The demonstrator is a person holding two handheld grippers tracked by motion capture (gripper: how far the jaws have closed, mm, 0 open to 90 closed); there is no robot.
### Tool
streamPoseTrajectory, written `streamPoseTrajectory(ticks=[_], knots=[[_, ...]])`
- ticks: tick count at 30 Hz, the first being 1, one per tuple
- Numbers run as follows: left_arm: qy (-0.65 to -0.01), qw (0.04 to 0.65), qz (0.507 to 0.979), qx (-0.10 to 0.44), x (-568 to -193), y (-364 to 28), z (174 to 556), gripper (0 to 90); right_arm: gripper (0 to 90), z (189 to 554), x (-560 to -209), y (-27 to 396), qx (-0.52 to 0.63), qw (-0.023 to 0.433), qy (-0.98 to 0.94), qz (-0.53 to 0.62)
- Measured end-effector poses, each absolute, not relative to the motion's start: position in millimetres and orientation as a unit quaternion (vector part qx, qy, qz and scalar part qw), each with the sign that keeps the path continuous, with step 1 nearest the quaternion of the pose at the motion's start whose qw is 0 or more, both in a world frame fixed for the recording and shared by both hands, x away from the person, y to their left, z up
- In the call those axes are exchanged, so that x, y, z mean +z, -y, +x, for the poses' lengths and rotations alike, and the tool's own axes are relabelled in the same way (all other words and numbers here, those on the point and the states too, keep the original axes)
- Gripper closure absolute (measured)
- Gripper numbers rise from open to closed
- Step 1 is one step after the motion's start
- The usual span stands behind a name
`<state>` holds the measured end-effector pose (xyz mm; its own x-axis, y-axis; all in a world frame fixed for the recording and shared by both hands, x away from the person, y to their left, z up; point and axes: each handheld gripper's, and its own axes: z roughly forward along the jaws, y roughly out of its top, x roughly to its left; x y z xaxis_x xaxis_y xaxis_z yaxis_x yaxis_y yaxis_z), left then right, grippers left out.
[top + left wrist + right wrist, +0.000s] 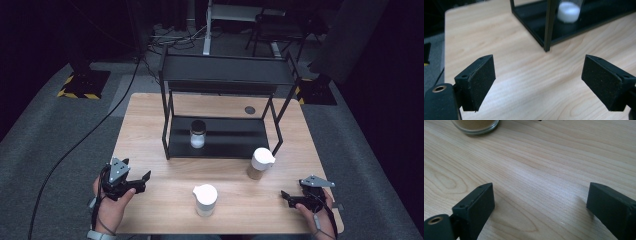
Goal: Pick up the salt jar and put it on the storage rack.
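At the table's near edge, both grippers — left gripper (141, 181) and right gripper (289, 198) — are resting released (nothing grasped); white-lidded jar (205, 199) is sitting between them, shelving unstarted.

A recording studio or lab: dark surrounds, grey carpet (45, 130), floor cables (80, 142), hazard-striped stand bases (82, 85).

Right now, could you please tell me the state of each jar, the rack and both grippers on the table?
Left gripper: open, holding nothing.
Right gripper: open, holding nothing.
Black-lidded jar: upright on the rack's lower shelf, lid on.
White-lidded jar: upright on the table, near edge, capped.
Brown-filled jar: upright by the rack's right front leg, capped.
Rack: upright, top shelf bare.
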<state>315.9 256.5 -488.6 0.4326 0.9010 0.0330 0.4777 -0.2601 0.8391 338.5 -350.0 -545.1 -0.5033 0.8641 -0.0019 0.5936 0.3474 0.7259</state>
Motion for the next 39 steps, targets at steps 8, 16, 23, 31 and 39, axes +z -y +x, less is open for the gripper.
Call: streamPoseTrajectory(ticks=[8, 16, 23, 31, 39], knots=[[-0.475, 0.384, 0.75, 0.254, -507.7, -258.8, 317.7, 11.4, 7.7, 338.5, -545.2, 350.0, 0.342, 0.198, -0.797, 0.457], [-0.487, 0.379, 0.746, 0.251, -520.4, -263.4, 318.3, 11.4, 7.8, 338.5, -545.2, 350.0, 0.342, 0.198, -0.797, 0.457], [-0.495, 0.374, 0.745, 0.245, -528.3, -265.4, 317.3, 11.4, 7.7, 338.5, -545.1, 349.9, 0.342, 0.198, -0.797, 0.457], [-0.501, 0.361, 0.749, 0.242, -537.3, -265.4, 314.4, 11.4, 7.7, 338.6, -545.1, 349.9, 0.342, 0.198, -0.797, 0.458], [-0.51, 0.348, 0.752, 0.231, -542.0, -266.1, 311.7, 11.3, 7.7, 338.7, -545.2, 349.9, 0.342, 0.198, -0.796, 0.458]])
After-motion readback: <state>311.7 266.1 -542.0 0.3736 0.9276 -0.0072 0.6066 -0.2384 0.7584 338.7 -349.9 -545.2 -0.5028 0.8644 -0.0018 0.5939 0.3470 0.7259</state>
